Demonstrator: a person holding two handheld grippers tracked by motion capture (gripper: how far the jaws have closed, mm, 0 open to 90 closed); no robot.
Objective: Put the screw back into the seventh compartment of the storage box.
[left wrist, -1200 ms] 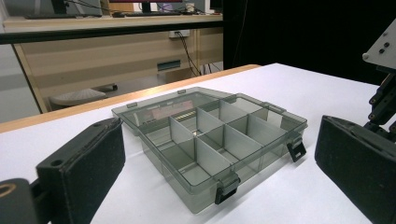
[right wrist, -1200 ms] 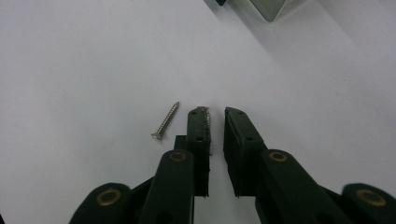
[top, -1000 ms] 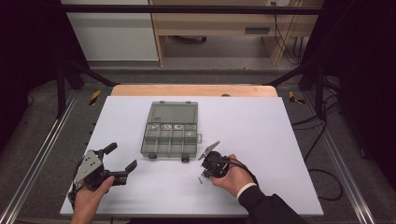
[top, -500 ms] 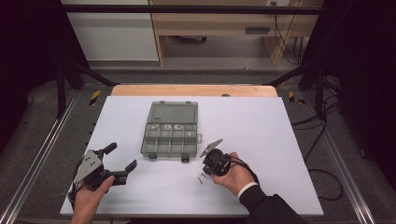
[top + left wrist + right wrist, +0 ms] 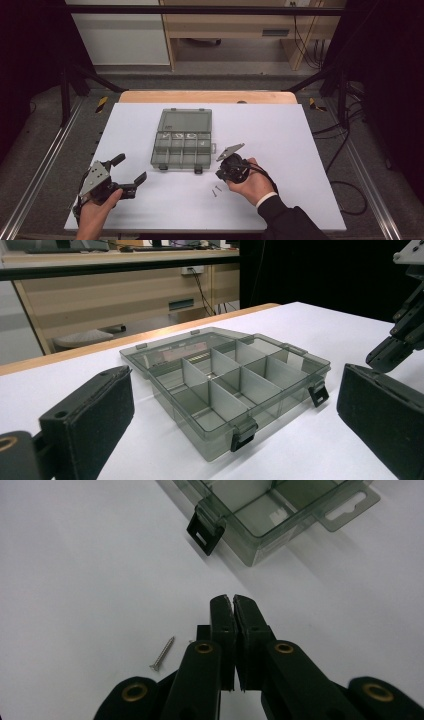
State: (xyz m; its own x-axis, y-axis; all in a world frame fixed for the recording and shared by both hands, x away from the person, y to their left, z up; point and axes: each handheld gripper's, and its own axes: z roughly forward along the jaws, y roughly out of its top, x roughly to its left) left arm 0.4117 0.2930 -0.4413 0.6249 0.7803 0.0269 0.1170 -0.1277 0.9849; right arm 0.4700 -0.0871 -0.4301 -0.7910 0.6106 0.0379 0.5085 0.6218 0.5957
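A: Screw (image 5: pixel 162 653) — where is it?
B: Flat on the white worktop (image 5: pixel 310 150), just left of the right claw (image 5: pixel 231 600), which is clenched on nothing.
A: The compartment box (image 5: pixel 183 139)?
B: Open, just ahead of that claw; a second screw (image 5: pixel 218 188) lies close by.
A: The left claw (image 5: pixel 129 169)?
B: Released, jaws wide, box ahead of it.

Right tool (image 5: pixel 223 171) beside open organizer box (image 5: pixel 182 138) — screws (image 5: pixel 216 190) near.
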